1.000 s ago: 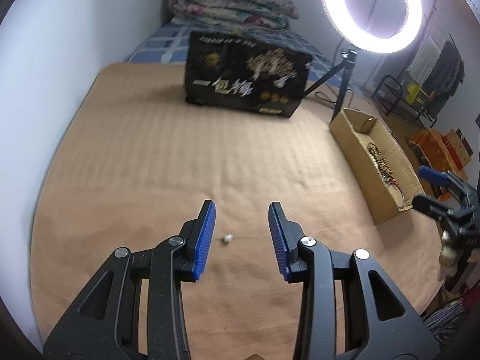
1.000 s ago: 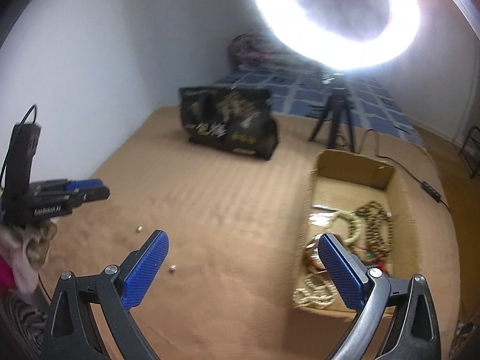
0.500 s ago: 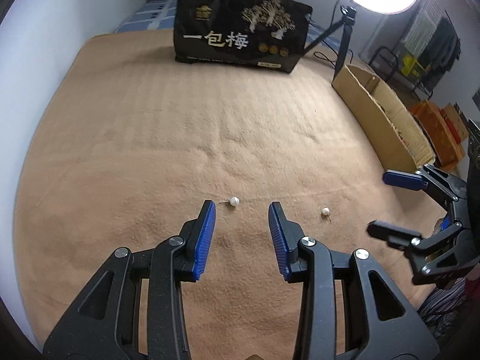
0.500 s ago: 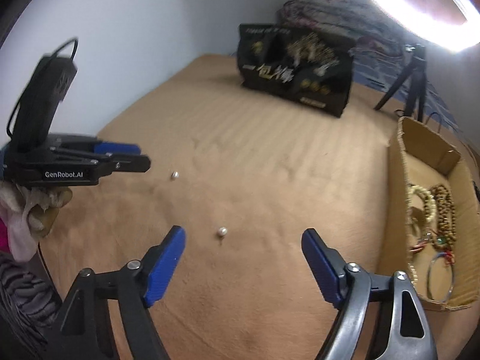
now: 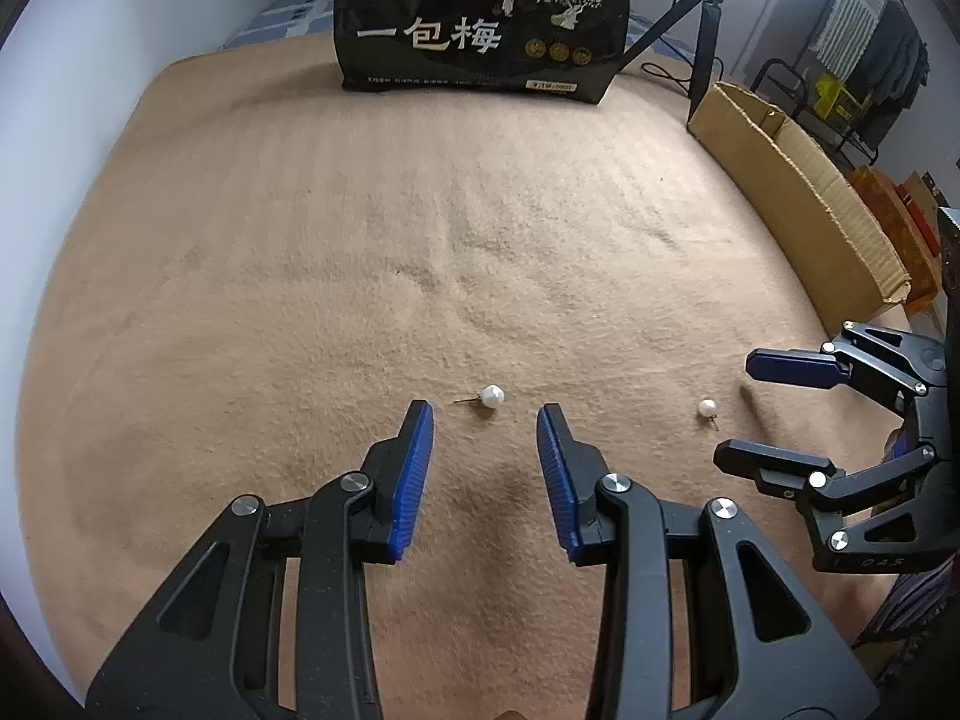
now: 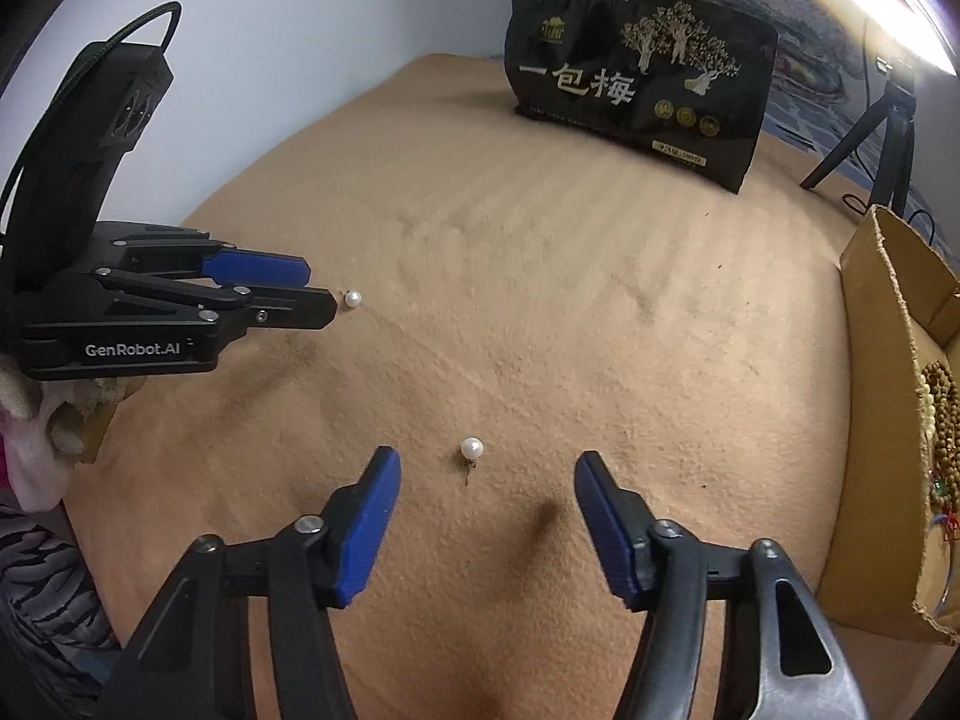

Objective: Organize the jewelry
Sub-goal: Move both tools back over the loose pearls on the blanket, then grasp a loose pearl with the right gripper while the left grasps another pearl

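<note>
Beads and bracelets already lie in the brown cardboard box (image 6: 888, 396) — two white pearl stud earrings (image 5: 492, 396) (image 6: 471, 447) remain on the tan blanket (image 5: 420, 228), one just ahead of each spread, empty gripper (image 5: 485, 420) (image 6: 483, 468).

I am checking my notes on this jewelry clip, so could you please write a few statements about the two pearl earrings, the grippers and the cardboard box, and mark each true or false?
1. Two pearl earrings lie loose on the tan blanket: one ahead of the left gripper, one ahead of the right gripper. True.
2. The left gripper is shut on a pearl. False: its jaws are apart and the pearl lies beyond the fingertips.
3. The right gripper is open and empty. True.
4. The cardboard box holds no jewelry. False: beaded strands lie inside it.
5. The black bag lies flat. False: it stands upright at the far edge.
</note>
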{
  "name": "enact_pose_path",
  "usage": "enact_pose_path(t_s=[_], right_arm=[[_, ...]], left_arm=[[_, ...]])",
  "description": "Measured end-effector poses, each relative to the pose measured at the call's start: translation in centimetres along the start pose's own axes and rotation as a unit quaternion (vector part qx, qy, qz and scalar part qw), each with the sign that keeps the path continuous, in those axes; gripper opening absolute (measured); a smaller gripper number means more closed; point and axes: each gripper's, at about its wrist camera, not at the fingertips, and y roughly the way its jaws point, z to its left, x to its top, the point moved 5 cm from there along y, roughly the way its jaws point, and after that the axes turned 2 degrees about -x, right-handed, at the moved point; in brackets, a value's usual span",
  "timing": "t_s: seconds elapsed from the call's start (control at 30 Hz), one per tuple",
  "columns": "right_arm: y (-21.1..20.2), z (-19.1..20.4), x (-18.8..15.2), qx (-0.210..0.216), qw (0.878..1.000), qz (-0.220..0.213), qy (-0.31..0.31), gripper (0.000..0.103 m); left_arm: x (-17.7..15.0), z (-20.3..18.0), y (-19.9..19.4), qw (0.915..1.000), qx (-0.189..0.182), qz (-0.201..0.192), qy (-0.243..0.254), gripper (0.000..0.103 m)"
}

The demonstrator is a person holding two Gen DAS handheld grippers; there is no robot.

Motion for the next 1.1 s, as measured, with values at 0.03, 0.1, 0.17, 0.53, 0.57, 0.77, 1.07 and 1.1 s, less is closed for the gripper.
enact_pose_path(t_s=[0.03,0.1,0.17,0.53,0.57,0.77,1.07,1.1], right_arm=[[0.1,0.0,0.0,0.002,1.000,0.001,0.001,0.057],[0.4,-0.1,0.0,0.005,1.000,0.002,0.003,0.054],[0.5,0.0,0.0,0.008,1.000,0.003,0.002,0.051],[1.5,1.0,0.1,0.004,1.000,0.008,-0.022,0.041],[1.5,1.0,0.1,0.005,1.000,0.008,-0.022,0.041],[1.7,1.1,0.2,0.011,1.000,0.008,-0.023,0.033],[2.0,1.4,0.3,-0.005,0.999,0.009,-0.035,0.017],[2.0,1.4,0.3,-0.008,0.999,0.010,-0.036,0.013]], left_arm=[[0.0,0.0,0.1,1.0000,0.001,0.000,0.001,0.036],[0.0,-0.1,0.3,1.0000,0.004,0.001,0.004,0.032],[0.2,-0.1,0.6,1.0000,0.006,0.002,0.004,0.031],[0.5,-0.2,1.8,0.9998,0.014,0.006,0.012,0.024],[0.5,-0.2,1.8,0.9998,0.014,0.006,0.013,0.024],[0.6,-0.2,2.0,0.9997,0.019,0.007,0.016,0.018],[0.6,-0.2,2.0,0.9996,0.021,0.005,0.017,0.018],[0.6,-0.2,2.0,0.9996,0.020,0.004,0.017,0.018]])
